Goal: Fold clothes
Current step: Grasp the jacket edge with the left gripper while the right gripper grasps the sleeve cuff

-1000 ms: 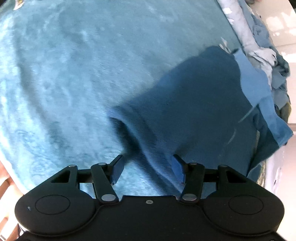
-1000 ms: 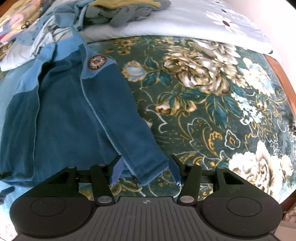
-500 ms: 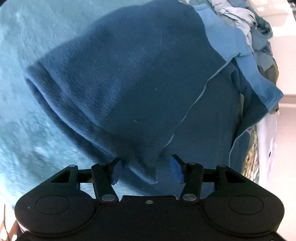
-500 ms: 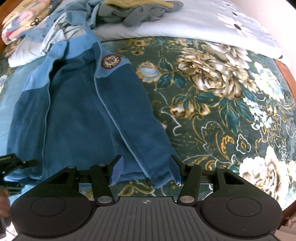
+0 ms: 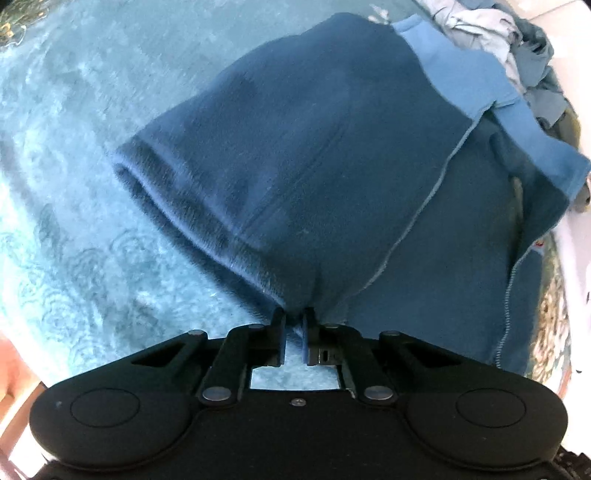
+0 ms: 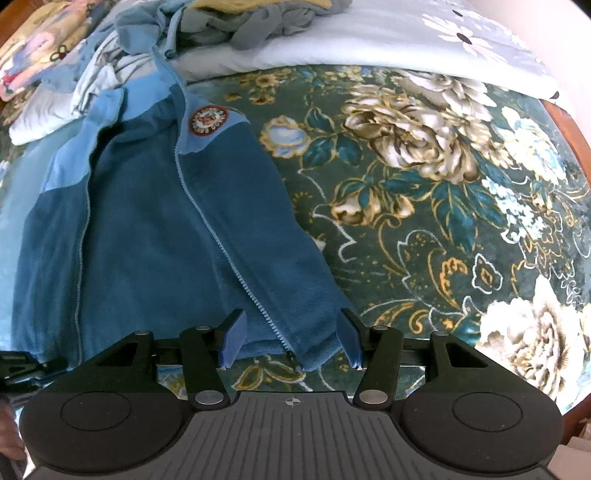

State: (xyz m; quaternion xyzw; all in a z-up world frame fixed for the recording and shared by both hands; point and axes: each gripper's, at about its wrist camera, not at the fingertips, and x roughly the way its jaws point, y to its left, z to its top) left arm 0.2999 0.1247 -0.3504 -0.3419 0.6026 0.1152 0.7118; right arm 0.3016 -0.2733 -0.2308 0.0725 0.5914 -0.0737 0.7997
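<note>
A dark blue fleece jacket [image 6: 147,229] with light blue shoulders, a zip [image 6: 221,251] and a round red badge [image 6: 207,120] lies spread on the bed. In the left wrist view, my left gripper [image 5: 293,314] is shut on the lower edge of the jacket [image 5: 332,166], near a rolled cuff [image 5: 155,177]; the fabric bunches into the pinch. My right gripper [image 6: 291,315] stands open over the jacket's other bottom corner. The zip end lies between its fingers, and the pads do not press on the fabric.
A pale teal plush blanket [image 5: 74,147] lies under the jacket's left side, a dark green floral bedspread [image 6: 424,203] under its right. Loose clothes [image 6: 240,18] are piled beyond the collar on a white quilt [image 6: 369,40]. A wooden bed edge [image 6: 565,122] runs at right.
My left gripper moved from the blanket onto the jacket's lower edge and closed on the fabric. My right gripper stayed open over the zip corner, barely shifting.
</note>
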